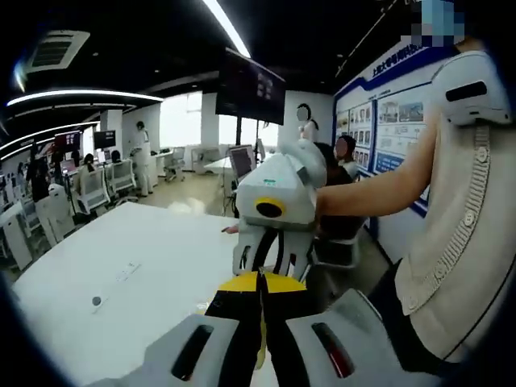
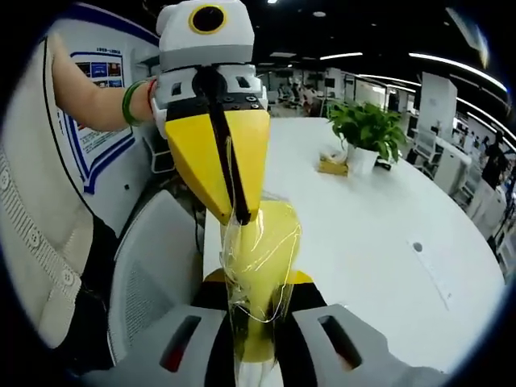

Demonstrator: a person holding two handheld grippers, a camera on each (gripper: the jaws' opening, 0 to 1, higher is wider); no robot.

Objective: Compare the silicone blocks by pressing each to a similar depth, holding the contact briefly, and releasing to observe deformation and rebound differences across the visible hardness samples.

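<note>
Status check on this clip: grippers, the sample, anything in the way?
Left gripper and right gripper both shut, tip to tip, on a clear plastic wrapper. No silicone block identifiable inside. White table below; potted plant well clear.

The left gripper (image 2: 235,211) has a white housing, a yellow ring around a dark round centre on top, black linkage beneath, and broad yellow fingers (image 2: 201,161) tapering to a point. The right gripper (image 1: 260,282) has the same white shell with a yellow-ringed dark disc and black-slotted white links. Each view's own base is grey-white with dark oval slots. The person wears a cream ribbed knit top (image 1: 463,242) with buttons, and a green bangle (image 2: 131,102)
</note>
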